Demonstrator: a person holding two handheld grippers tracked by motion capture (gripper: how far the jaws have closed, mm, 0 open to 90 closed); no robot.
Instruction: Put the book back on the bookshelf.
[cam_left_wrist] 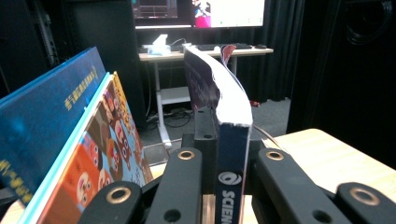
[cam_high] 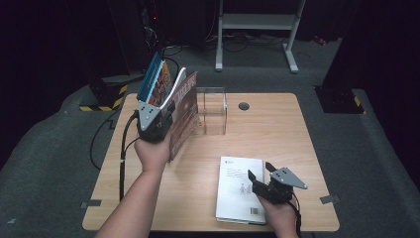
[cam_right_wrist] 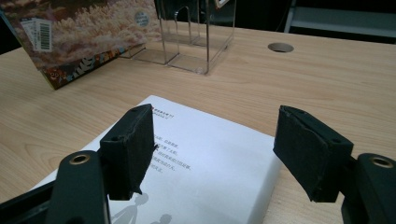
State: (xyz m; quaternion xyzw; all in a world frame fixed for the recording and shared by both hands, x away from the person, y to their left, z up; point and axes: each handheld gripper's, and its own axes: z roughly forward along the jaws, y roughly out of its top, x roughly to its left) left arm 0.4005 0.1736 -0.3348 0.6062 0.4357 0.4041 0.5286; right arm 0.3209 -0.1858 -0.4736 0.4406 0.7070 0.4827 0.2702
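My left gripper (cam_high: 157,119) holds a science book (cam_high: 184,110) upright over the table's left part, jaws shut on the spine's lower end. In the left gripper view the book (cam_left_wrist: 224,93) rises between the jaws, pages curving away. A blue book (cam_high: 150,78) and a cartoon-covered book (cam_high: 162,82) lean just behind it. A white book (cam_high: 239,188) lies flat at the front right. My right gripper (cam_high: 260,171) hovers over its right edge, open and holding nothing. In the right gripper view the white book (cam_right_wrist: 201,182) lies below the spread pads (cam_right_wrist: 128,149).
A clear acrylic stand (cam_high: 214,111) sits at the middle back of the wooden table (cam_high: 277,129), right of the held book. A round cable hole (cam_high: 243,106) lies beyond it. A white desk frame (cam_high: 257,29) stands on the floor behind.
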